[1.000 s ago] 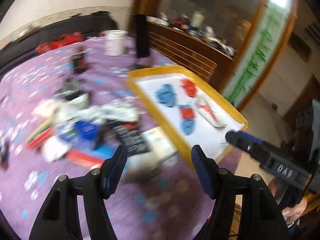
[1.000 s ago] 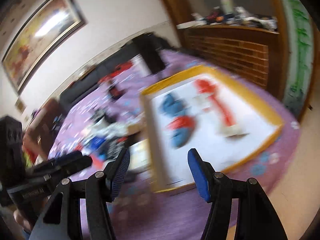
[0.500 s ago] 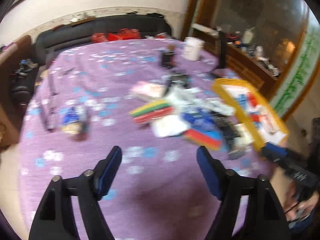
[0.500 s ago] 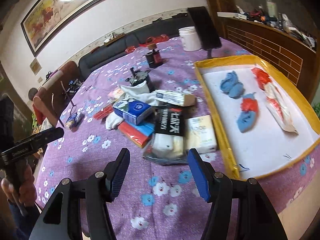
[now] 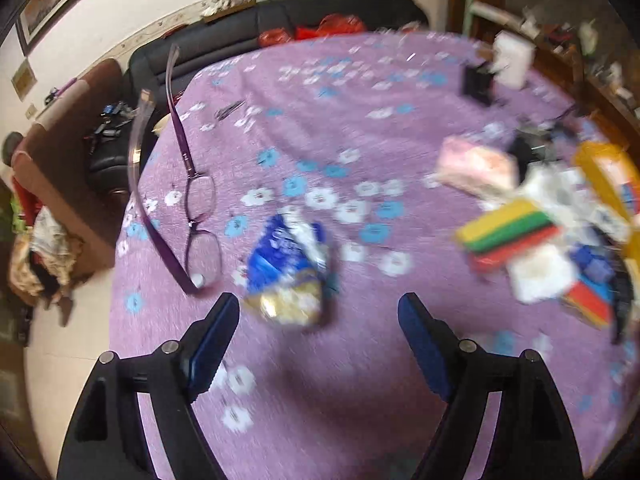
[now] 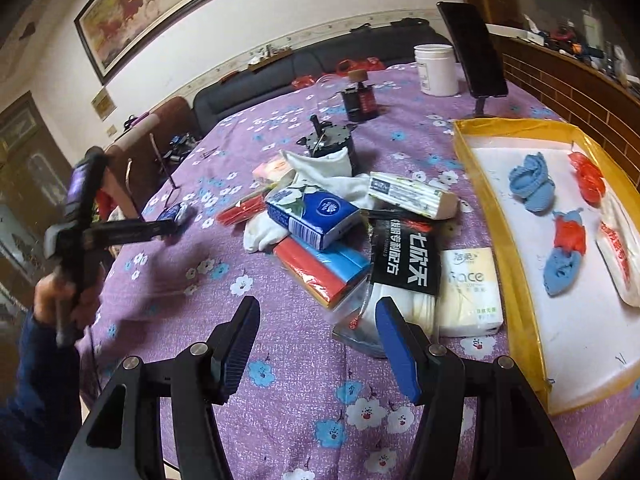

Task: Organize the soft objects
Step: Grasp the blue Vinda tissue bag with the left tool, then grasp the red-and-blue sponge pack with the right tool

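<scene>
My left gripper is open and empty, just short of a crumpled blue and gold packet on the purple cloth. It also shows in the right wrist view, next to that packet. My right gripper is open and empty, in front of a pile: a blue tissue pack, white socks, a black-labelled bag and a Face tissue pack. A yellow-rimmed tray at the right holds blue and red knitted pieces.
Purple glasses lie left of the packet near the table's left edge. A stack of coloured sponges and a pink pack lie to the right. A black motor part, a white tub and a phone stand stand further back.
My left gripper has swung left, away from the tray and pile, over to the blue packet near the glasses. My right gripper has turned left from the tray to face the pile.
</scene>
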Demonstrator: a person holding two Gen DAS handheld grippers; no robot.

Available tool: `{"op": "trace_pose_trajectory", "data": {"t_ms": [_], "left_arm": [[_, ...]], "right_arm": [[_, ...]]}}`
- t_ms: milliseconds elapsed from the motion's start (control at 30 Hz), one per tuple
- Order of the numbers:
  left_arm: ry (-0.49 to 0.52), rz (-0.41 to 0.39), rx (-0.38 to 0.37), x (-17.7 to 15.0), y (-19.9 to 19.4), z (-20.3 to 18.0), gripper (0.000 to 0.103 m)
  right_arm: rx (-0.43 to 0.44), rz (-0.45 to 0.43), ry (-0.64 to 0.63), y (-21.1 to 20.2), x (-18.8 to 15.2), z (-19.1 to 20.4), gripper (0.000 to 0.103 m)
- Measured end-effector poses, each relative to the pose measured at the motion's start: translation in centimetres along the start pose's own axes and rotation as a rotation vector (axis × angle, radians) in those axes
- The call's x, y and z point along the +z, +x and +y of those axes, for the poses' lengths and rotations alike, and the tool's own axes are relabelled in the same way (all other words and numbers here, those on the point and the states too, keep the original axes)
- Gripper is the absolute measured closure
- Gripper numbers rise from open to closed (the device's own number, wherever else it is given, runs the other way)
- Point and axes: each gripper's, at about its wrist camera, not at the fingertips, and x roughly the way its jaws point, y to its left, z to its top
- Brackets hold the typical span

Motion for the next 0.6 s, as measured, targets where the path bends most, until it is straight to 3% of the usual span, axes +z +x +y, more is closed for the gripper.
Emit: {"op": "trace_pose_trajectory", "data": {"t_ms": [100,200,267,333,467,600], "left_arm": [[0.013,0.026,0.047,0.8,2.1,0.1,0.022],[0.014,0.04,0.042,1.1,3.2,0.0,0.023],[0.029,0.036,0.032,1.1,3.4,-0.5,0.036],[0.025,0.03,0.015,1.0,3.4,-0.7,0.064],[0.013,0.036,-0.002,0.5,2.8,-1.1,0.064],[0.01,0.036,-0.104,-1.5,0.9,-2.3,0.065]], "right_arm": [[0.031,0.007,-0.014,0.2,-0.1,-0.2,0.038],[0.062,0.014,-0.039,0.7,0.3,0.0,0.038],[0.079,0.018,-0.056,1.0,0.6,0.4,0.038],[0.083,0.026,-0.091,1.5,1.2,1.1,0.038],[0.046,0.063,-0.178,3.2,2.9,2.4,0.038],[-0.026,0.148,-0.318,5.8,4.7,3.7,0.031]]}}
